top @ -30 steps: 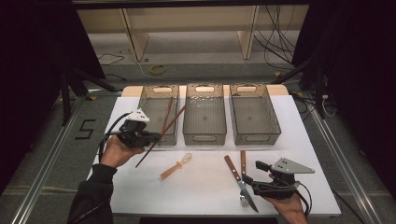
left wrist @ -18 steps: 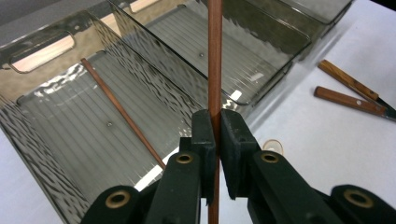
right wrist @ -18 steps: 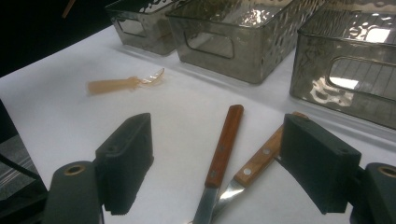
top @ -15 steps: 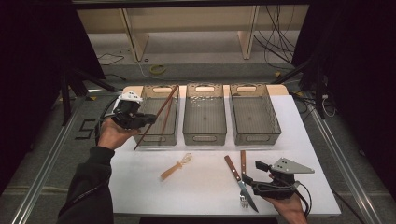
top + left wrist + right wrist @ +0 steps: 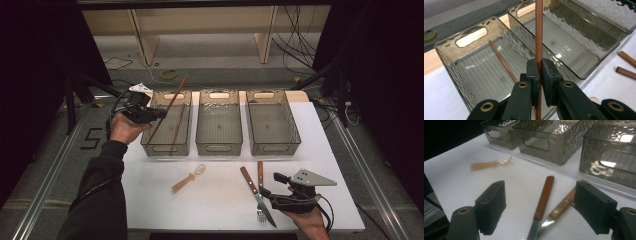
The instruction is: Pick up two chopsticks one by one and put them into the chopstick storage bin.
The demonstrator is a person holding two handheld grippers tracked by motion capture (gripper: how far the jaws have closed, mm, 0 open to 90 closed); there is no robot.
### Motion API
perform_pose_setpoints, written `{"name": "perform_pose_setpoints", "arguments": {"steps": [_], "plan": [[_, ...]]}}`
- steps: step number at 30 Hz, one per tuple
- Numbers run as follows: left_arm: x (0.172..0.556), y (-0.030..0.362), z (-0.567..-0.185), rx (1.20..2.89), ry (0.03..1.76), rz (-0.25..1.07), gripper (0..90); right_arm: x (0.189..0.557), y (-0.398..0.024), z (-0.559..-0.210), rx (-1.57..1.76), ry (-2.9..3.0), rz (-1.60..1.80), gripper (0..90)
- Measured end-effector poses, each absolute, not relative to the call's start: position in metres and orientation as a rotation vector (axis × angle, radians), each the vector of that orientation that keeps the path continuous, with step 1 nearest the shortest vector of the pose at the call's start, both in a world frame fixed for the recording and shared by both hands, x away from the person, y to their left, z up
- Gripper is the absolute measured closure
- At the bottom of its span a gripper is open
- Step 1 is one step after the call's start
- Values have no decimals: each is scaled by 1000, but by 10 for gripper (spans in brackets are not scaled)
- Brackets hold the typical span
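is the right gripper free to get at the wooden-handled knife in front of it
Probably yes: the right gripper is open and holds nothing, and the knife lies flat on the white table between its fingers, touching only the fork.

— What colours do I have around my jaws?

— My left gripper (image 5: 539, 82) is black and holds a reddish-brown chopstick (image 5: 539, 30). The bins (image 5: 218, 122) in the upper centre are smoky grey with a rippled pattern.

— And lower right?

— Knife (image 5: 543, 197) and fork (image 5: 564, 205) handles are warm brown wood on the white table (image 5: 220, 200).
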State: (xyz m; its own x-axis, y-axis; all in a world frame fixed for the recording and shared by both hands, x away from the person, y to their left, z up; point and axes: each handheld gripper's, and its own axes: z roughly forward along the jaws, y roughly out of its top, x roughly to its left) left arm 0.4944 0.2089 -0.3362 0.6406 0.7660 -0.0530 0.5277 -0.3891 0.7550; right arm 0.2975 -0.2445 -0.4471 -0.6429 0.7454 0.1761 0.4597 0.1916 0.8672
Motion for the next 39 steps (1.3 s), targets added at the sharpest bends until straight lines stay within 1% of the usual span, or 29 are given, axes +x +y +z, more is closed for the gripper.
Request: {"name": "perform_pose_setpoints", "arguments": {"steps": [8, 12, 26, 39], "plan": [[512, 209, -334, 2093, 1040, 450, 841, 298, -244, -448, 1144, 2192, 1431, 266], [520, 210, -338, 2083, 1060, 456, 841, 298, -244, -448, 1144, 2189, 1433, 266], [534, 208, -358, 2049, 1110, 465, 841, 298, -245, -449, 1149, 2193, 1432, 266], [537, 213, -378, 2023, 1148, 432, 840, 298, -244, -449, 1151, 2197, 1431, 266]]}}
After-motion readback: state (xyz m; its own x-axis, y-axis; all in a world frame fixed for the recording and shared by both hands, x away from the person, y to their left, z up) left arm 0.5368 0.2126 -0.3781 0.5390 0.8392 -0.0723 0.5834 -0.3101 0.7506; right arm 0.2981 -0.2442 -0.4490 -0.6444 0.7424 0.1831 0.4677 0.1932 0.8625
